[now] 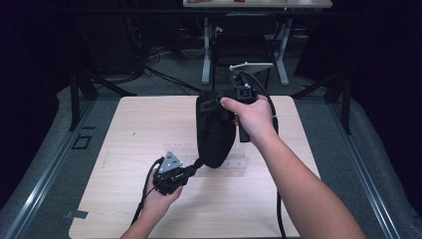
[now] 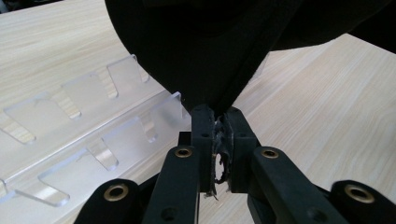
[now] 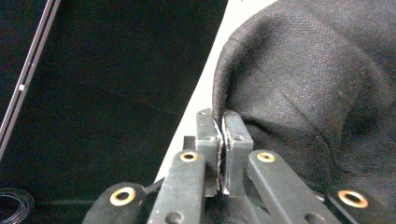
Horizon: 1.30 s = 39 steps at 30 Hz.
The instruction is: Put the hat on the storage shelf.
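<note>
A black fabric bag (image 1: 214, 130) hangs upright over the middle of the wooden table (image 1: 129, 124), held at both ends. My right gripper (image 1: 225, 102) is shut on the bag's top edge, and in the right gripper view the woven cloth (image 3: 317, 84) is pinched between the closed jaws (image 3: 222, 122). My left gripper (image 1: 198, 162) is shut on the bag's bottom corner, low near the table. In the left gripper view the dark cloth (image 2: 205, 51) narrows into the closed jaws (image 2: 219, 114).
A clear acrylic rack (image 2: 88, 135) with slanted slots lies flat on the table under the bag (image 1: 238, 162). Beyond the table stand a desk frame (image 1: 206, 50) and cables on the grey floor. Metal rails (image 1: 45, 169) run along both sides.
</note>
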Motion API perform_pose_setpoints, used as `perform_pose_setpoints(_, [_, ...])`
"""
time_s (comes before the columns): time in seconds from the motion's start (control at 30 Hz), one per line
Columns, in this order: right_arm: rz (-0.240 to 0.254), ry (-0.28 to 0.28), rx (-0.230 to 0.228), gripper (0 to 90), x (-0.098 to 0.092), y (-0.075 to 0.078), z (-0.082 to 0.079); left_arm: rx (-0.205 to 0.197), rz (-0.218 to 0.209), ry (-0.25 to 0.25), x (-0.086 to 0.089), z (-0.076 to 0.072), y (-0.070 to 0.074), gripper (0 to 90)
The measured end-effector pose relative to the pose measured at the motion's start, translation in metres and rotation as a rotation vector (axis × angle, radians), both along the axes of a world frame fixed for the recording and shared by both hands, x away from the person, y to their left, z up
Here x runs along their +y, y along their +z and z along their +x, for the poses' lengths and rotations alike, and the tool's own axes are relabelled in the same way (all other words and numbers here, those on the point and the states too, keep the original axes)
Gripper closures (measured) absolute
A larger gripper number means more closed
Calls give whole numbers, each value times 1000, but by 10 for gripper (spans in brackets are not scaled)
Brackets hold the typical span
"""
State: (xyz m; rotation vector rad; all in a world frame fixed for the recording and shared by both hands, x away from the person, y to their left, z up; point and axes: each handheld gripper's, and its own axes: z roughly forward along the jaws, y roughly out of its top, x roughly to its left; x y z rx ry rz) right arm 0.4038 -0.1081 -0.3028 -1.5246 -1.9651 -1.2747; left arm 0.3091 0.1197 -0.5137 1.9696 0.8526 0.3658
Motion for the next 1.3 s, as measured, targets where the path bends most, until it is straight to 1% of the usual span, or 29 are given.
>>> perform_pose_setpoints(0.03, [-1,3,-1,871,1,0,0,1,6,-5,0,0,1,841])
perform_pose_setpoints(0.07, [-2,3,0,872,1,0,0,2,7,-5,0,0,2,816])
perform_pose_setpoints(0.1, [-2,3,0,872,1,0,0,-4,2,-5,0,0,3,816])
perform_pose_setpoints(0.17, [-3,4,0,872,1,0,-1,-13,-21,-6,0,-1,10,764])
perform_pose_setpoints(0.27, [-2,6,-2,871,2,0,-1,-30,-18,-11,-2,-2,19,750])
perform_pose_setpoints(0.33, [-2,6,-2,872,2,0,-1,-45,-6,-18,-5,-2,25,744])
perform_pose_setpoints(0.4, [-1,9,-1,871,3,0,-1,-49,3,-21,-7,-2,28,749])
perform_pose_setpoints(0.5, [1,12,-4,870,4,0,-1,-56,25,-21,-10,-2,28,794])
perform_pose_setpoints(0.57, [4,15,-6,863,4,0,-1,-71,39,-18,-11,-3,28,810])
perform_pose_setpoints(0.6, [7,12,-6,860,4,0,-1,-80,50,-19,-11,-3,27,816])
perform_pose_setpoints(0.77, [34,23,-1,828,5,-3,-2,-96,70,-23,-11,-5,26,830])
perform_pose_setpoints(0.83, [35,28,-5,818,6,-2,-4,-105,82,-26,-11,-6,26,835])
perform_pose_setpoints(0.93, [40,36,-5,800,6,0,-4,-104,79,-22,-9,-5,24,839])
perform_pose_setpoints(1.07, [51,40,-5,787,3,2,-5,-78,71,-1,-4,-2,20,848])
perform_pose_setpoints(1.13, [46,34,-9,788,1,2,-5,-67,87,6,-2,-1,16,849])
perform_pose_setpoints(1.2, [46,31,-7,790,-2,2,-5,-57,94,14,0,0,10,849])
perform_pose_setpoints(1.23, [45,28,-8,791,-3,2,-5,-41,86,20,0,1,6,848])
perform_pose_setpoints(1.27, [48,25,-7,792,-5,2,-5,-31,90,18,1,2,4,848])
perform_pose_setpoints(1.3, [47,24,-7,793,-5,2,-5,-32,76,23,3,2,1,847])
